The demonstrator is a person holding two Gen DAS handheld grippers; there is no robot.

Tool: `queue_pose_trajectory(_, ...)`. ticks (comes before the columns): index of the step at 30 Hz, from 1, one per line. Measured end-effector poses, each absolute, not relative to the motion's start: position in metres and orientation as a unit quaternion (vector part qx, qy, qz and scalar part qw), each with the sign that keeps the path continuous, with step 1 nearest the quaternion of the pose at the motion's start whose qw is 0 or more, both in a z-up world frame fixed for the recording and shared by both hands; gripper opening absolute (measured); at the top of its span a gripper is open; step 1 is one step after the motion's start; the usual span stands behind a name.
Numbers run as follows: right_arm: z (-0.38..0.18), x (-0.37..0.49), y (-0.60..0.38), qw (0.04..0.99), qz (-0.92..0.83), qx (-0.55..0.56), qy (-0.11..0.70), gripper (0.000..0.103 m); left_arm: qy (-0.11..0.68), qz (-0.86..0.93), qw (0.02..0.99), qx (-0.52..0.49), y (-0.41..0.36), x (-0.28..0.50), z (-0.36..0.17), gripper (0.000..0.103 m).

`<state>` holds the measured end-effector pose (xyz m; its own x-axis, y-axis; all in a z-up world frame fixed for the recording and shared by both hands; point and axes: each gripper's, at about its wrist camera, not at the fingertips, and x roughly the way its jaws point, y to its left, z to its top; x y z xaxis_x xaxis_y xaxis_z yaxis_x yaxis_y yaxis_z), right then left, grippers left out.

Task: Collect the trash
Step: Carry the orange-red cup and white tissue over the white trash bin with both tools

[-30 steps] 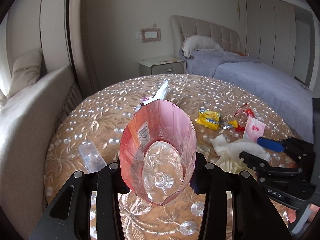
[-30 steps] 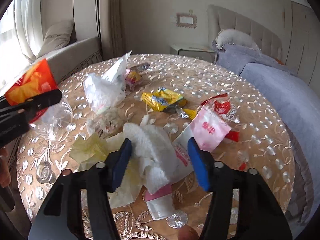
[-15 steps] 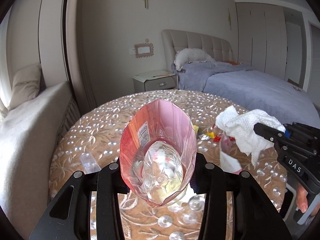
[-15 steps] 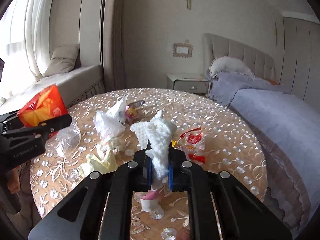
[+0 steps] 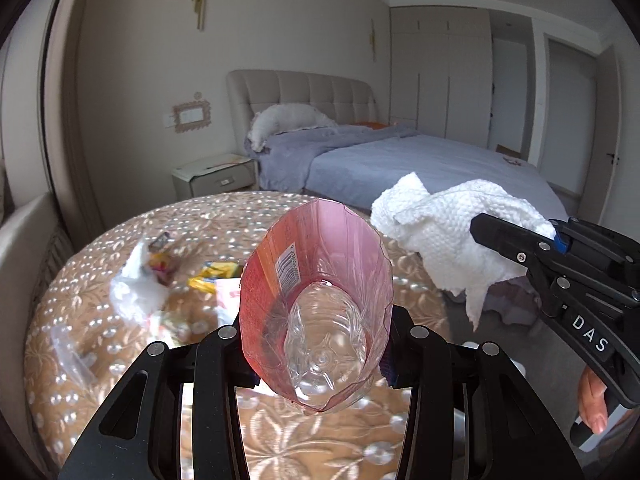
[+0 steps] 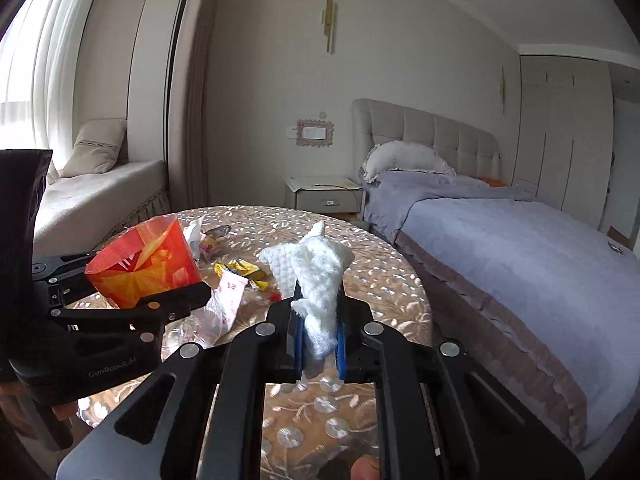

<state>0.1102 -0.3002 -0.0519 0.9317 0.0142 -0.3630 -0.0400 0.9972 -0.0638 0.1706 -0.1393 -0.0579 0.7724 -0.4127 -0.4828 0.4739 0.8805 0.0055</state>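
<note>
Left claw clamps cut bottle; right claw pinches paper towel wad, both lifted clear of worktop. Remaining there: yellow wrapper, pink sachet, plastic bag. Judged partway

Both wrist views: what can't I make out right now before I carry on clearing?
- Left wrist view: the litter on the table behind the bottle is motion-blurred; wrappers unreadable.
- Left wrist view: the left gripper pads are hidden by the bottle.
- Right wrist view: the paper towel in the right gripper hides the table behind it.
- No bin shows in either view.
</note>
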Motion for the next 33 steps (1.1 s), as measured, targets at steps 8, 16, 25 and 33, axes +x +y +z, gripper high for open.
queue_pose_trajectory(8,-0.069,0.077,-0.355,0.977,-0.06,-0.038,0.202,0.013,0.257,-0.321,0.906,0.105,-0.226,0.154,-0.086,0.042)
queue_pose_trajectory(16,-0.099,0.049,-0.42,0.962,-0.142,-0.015,0.235,0.013,0.3,-0.417,0.844,0.153,-0.321,0.142,-0.135,0.042)
queue_pose_trajectory(25,-0.138,0.042,-0.484,0.943,-0.198,0.021,0.265,0.013,0.353,-0.478,0.78,0.197,-0.412,0.135,-0.189,0.042)
queue_pose_trajectory(33,-0.192,0.051,-0.528,0.922,-0.189,0.081,0.329,0.013,0.39,-0.494,0.74,0.236,-0.453,0.148,-0.249,0.042)
